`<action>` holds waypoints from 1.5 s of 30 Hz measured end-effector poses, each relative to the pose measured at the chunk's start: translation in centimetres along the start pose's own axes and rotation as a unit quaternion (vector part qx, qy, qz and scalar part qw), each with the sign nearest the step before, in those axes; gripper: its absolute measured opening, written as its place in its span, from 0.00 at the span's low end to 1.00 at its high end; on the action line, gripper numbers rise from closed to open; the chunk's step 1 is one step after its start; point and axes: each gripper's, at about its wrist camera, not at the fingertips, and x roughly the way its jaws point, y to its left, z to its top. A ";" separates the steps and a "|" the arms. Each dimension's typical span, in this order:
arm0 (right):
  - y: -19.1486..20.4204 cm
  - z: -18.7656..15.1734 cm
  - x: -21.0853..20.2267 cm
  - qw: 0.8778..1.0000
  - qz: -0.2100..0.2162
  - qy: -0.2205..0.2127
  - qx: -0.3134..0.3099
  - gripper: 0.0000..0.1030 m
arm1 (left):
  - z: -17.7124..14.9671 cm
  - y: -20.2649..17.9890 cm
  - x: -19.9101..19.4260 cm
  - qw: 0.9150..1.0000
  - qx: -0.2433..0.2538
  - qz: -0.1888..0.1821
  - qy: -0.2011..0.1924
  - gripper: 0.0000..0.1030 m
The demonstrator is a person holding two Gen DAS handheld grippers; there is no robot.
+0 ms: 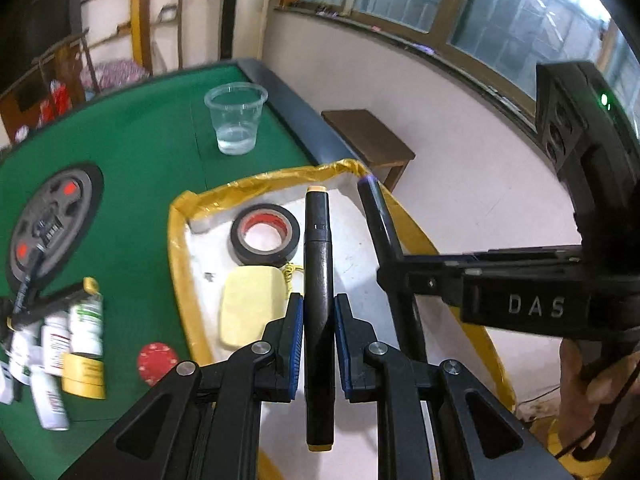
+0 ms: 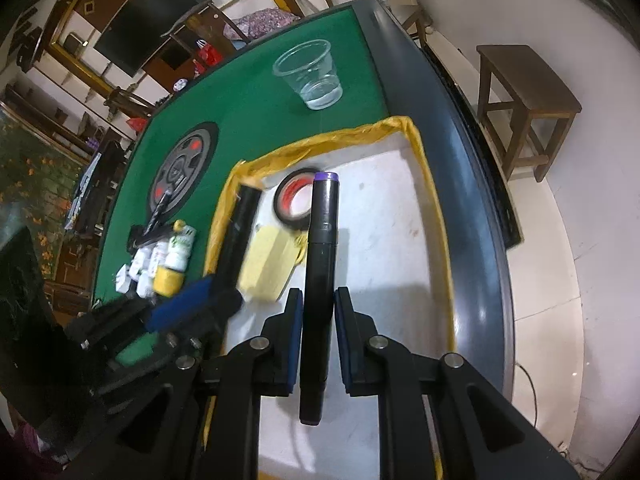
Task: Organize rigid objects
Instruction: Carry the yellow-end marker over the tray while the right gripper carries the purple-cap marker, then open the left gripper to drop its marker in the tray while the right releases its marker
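Left tool (image 1: pixel 318 332): closed on a black marker with a yellow-orange cap (image 1: pixel 319 280), held lengthwise between the blue pads, pointing steeply down over the near part of the tray. Right tool (image 2: pixel 318 332): closed likewise on a black marker with a purple cap (image 2: pixel 322 264), also angled steeply down above the tray's white floor, right of the other tool. Each tool showed in the other's view, the two close side by side; a hand (image 1: pixel 588 376) gripped the right tool's handle at the right edge of the left wrist view. Tray (image 1: pixel 180 216), white with a crumpled yellow rim, at the near right of the green table (image 1: pixel 160 140): already holding a pale yellow block (image 1: pixel 250 308) and, farther in, a roll of black tape (image 1: pixel 265 234) with a red core. Judged progress: partly done, two items binned, two markers in transit and not yet released. Remaining on the table left of the tray: a red disc (image 1: pixel 157 362), a yellow tape roll (image 1: pixel 84 376), several small white bottles (image 1: pixel 60 336) and a dark pen or two, bunched together. Farther: a round grey inset (image 1: pixel 52 224) in the felt. Farthest: a clear plastic cup (image 1: pixel 236 118), upright, well apart from the tray; whether it belongs to the sorting could not be told.
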 end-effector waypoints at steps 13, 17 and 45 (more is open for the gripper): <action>-2.1 4.3 5.5 0.998 -0.023 0.054 0.009 0.15 | 1.2 0.2 5.4 0.999 -0.031 0.022 0.037 0.14; -2.2 4.7 6.0 0.998 -0.031 0.052 0.010 0.15 | 1.2 0.3 6.2 0.998 -0.030 0.021 0.041 0.14; -1.6 4.8 5.4 0.998 -0.043 0.047 0.008 0.23 | 0.9 -0.3 3.3 0.999 -0.029 0.003 0.026 0.31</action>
